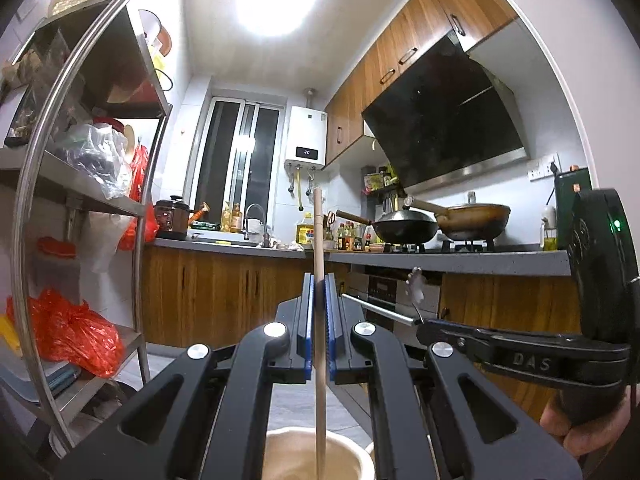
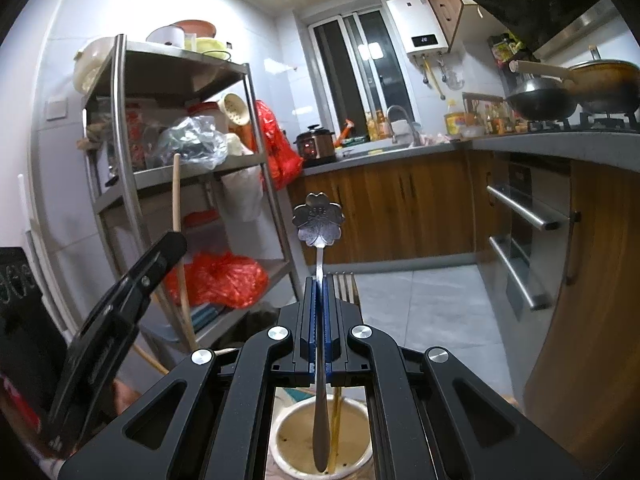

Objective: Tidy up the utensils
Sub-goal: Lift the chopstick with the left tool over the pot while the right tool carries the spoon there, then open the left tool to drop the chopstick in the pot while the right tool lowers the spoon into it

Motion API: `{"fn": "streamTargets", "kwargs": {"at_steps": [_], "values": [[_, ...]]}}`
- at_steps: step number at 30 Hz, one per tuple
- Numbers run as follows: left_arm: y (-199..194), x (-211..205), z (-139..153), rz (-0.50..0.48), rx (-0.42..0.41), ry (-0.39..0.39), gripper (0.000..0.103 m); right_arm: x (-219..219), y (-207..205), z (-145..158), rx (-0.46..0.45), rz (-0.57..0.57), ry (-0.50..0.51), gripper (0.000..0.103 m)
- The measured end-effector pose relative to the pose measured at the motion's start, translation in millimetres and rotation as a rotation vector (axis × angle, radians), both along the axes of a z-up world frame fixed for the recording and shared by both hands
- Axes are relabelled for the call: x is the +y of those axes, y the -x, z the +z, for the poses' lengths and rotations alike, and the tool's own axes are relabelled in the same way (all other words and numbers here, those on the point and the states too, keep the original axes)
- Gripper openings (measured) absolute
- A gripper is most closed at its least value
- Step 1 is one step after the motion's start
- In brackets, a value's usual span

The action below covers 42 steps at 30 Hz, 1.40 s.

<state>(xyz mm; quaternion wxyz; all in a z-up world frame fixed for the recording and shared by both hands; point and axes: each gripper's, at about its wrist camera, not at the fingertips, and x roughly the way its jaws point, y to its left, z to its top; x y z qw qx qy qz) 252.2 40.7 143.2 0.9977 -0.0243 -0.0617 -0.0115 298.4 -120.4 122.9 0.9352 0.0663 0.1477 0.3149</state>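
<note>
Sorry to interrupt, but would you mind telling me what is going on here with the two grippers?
A person is sorting utensils in a kitchen, one handheld gripper in each hand. The left gripper is shut on a wooden chopstick, held upright over a cream utensil holder. The right gripper is shut on a metal spoon with a flower-shaped bowl, its handle pointing down into the same holder, where another utensil already stands. Neither piece has been released yet.

chopstick (image 1: 319, 240) lower end cut off, holder (image 1: 316, 456) half cropped
</note>
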Motion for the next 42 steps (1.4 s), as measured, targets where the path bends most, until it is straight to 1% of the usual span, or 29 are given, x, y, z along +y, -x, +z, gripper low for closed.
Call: {"fn": "streamTargets", "kwargs": {"at_steps": [5, 10, 16, 21, 26, 31, 36, 42], "values": [[-0.3, -8.3, -11.6, 0.002, 0.018, -0.033, 0.005, 9.9, -0.7, -17.7, 0.019, -0.002, 0.063, 0.004], [1.8, -14.2, -26.8, 0.002, 0.058, -0.060, 0.005, 12.9, 5.9, -31.2, 0.041, 0.002, 0.111, 0.004], [7.1, -18.3, -27.2, 0.020, 0.079, -0.085, 0.005, 16.5, 10.9, -39.9, 0.064, 0.005, 0.147, 0.004], [13.0, -20.4, -18.4, 0.020, 0.046, -0.092, 0.005, 20.5, 10.5, -44.7, 0.079, 0.016, 0.160, 0.004], [9.5, -14.5, -16.6, 0.018, 0.063, -0.061, 0.005, 22.3, 9.6, -46.6, 0.090, 0.026, 0.156, 0.004], [16.1, -19.3, -13.4, 0.011, 0.050, -0.063, 0.005, 23.4, 10.3, -46.7, 0.092, 0.031, 0.156, 0.004], [14.9, -31.5, -24.5, 0.036, 0.072, -0.106, 0.005, 23.7, 11.6, -47.3, 0.094, 0.035, 0.162, 0.004], [8.9, -34.4, -35.0, 0.100, 0.116, -0.098, 0.005, 20.6, 12.3, -47.4, 0.097, 0.034, 0.156, 0.004]]}}
